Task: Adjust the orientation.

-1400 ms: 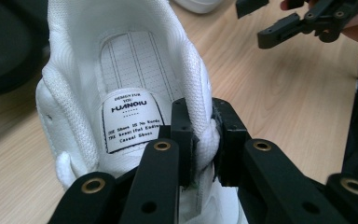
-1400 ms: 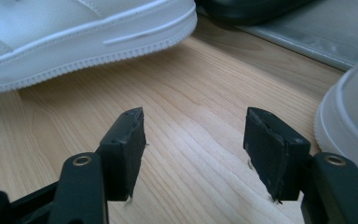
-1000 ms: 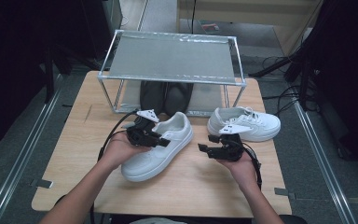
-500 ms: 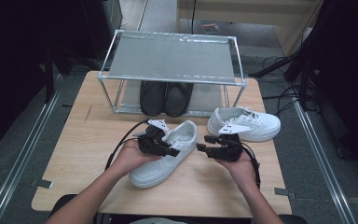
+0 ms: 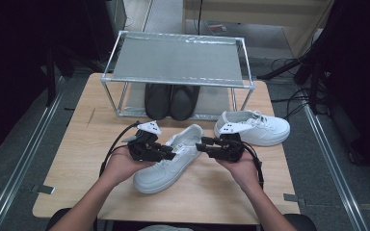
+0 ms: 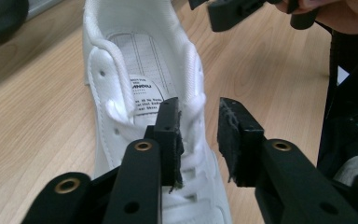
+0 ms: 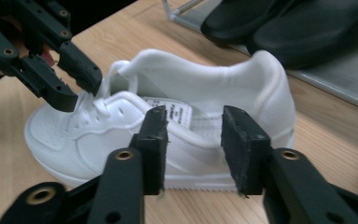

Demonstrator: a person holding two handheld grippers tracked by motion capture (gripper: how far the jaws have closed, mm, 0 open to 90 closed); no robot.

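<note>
Wooden bench [image 5: 77, 159], frame centre: white sneaker [image 5: 168, 161]. Left gripper [image 5: 172, 155] jaws just opening, right gripper [image 5: 200, 144] just closing; both empty, part-open. Seat pads squarely on collar first.

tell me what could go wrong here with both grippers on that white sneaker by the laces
The left gripper and right gripper, jaws just opening and closing, converge on the near sneaker and could collide. Jaws may snag its laces. Pushing it could bump the other sneaker.
</note>
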